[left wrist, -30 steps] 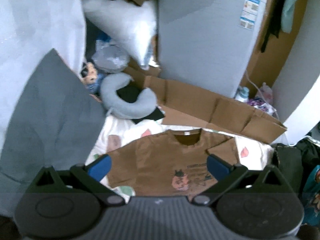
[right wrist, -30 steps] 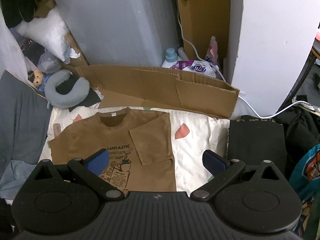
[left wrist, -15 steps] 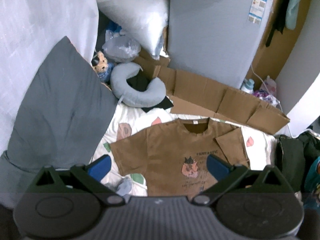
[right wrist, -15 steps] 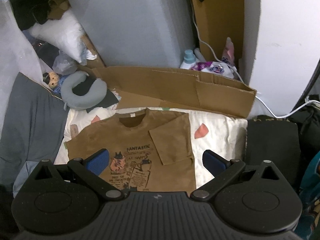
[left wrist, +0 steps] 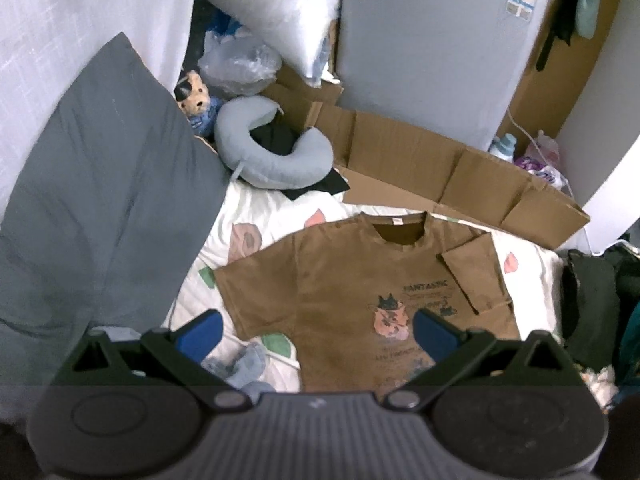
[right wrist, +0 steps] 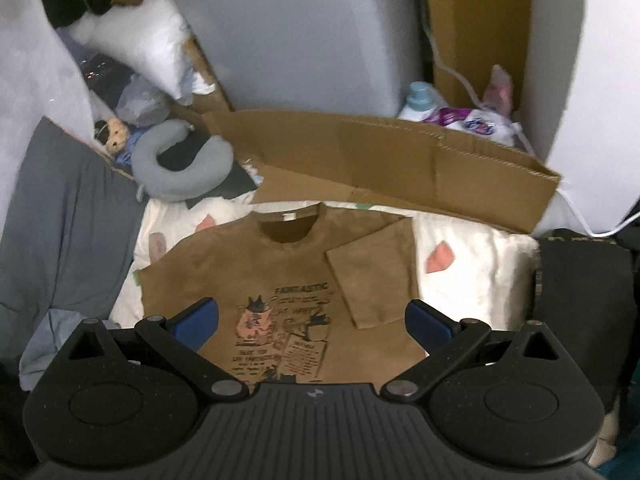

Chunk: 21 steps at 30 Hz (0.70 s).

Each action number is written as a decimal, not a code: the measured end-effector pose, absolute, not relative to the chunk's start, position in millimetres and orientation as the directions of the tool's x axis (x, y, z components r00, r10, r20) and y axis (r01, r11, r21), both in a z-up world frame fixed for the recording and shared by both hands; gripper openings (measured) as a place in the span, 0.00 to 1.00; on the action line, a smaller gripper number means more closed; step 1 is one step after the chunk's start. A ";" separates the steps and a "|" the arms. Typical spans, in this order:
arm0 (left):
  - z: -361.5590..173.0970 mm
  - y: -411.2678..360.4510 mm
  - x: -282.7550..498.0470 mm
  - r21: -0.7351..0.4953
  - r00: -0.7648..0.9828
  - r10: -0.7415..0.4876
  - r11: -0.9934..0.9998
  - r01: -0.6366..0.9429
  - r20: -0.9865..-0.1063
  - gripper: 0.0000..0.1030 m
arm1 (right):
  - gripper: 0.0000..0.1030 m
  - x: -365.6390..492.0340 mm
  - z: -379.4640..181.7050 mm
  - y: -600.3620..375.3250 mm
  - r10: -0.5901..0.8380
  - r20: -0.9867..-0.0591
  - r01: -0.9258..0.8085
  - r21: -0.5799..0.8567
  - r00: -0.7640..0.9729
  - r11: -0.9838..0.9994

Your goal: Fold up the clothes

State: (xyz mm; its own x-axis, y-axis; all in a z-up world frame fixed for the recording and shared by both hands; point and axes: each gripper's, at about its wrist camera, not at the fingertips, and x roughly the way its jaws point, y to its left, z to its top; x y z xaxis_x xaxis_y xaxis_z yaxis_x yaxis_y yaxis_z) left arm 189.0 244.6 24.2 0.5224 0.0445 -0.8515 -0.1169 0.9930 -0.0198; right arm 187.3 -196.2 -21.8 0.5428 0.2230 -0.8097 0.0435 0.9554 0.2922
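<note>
Left wrist view: the left gripper (left wrist: 316, 332) hovers above a brown T-shirt (left wrist: 352, 292), fingers spread wide and holding nothing. The T-shirt lies flat, print side up, on a white bedspread (left wrist: 256, 216) with coloured patches; one sleeve is folded in over the chest, the other lies spread out. A grey neck pillow (left wrist: 276, 160), a flattened cardboard box (left wrist: 460, 172) and a grey pillow (left wrist: 100, 184) border the bedspread. Right wrist view: the right gripper (right wrist: 312, 322), likewise released and empty, hangs over the T-shirt's printed front (right wrist: 280, 276), near its lower edge.
</note>
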 end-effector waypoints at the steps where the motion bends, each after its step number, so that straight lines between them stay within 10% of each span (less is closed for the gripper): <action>1: 19.7 245.8 189.4 -0.016 0.528 0.047 0.993 -0.115 -0.848 0.99 | 0.99 189.6 -26.7 -191.5 0.228 -0.809 0.041 0.296 0.542 0.954; 21: -92.6 277.6 211.9 -0.022 0.591 0.064 0.990 -0.137 -0.804 0.99 | 0.99 224.1 -116.0 -132.6 0.234 -0.784 0.121 0.364 0.575 0.923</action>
